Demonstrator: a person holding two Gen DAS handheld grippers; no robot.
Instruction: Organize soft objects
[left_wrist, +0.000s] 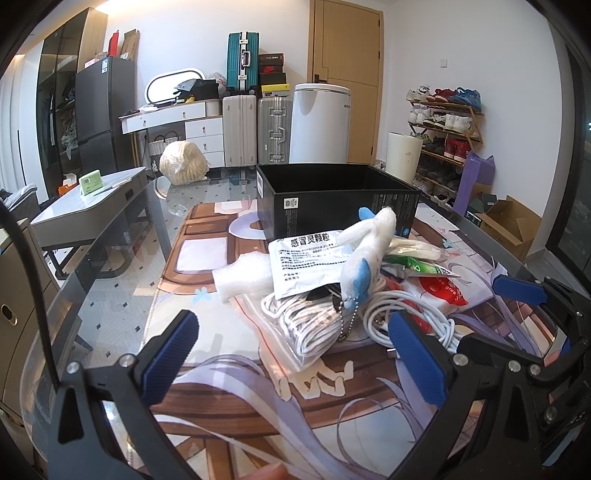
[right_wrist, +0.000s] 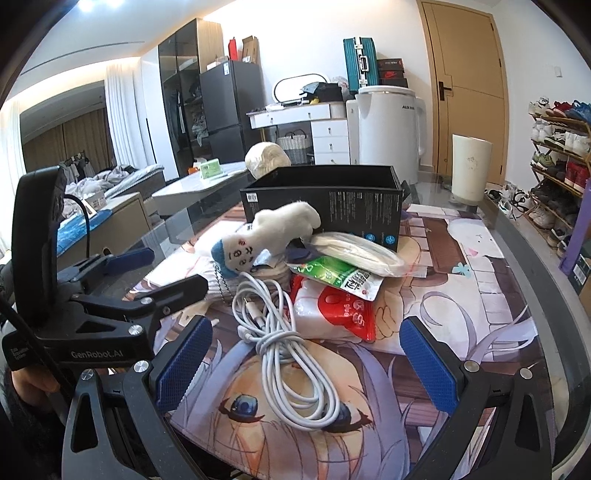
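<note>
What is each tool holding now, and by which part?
Nothing. The left tool and the right tool are both open and empty, short of the pile; the white cable lies loose on the mat.

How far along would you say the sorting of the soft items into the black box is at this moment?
Barely begun. The black box shows only dark inner walls, though its floor is hidden. Nothing is in hand: the left gripper and right gripper are both open. Left to sort are the plush toy, white cable, red-and-white packet and green sachet, all piled on the mat.
</note>
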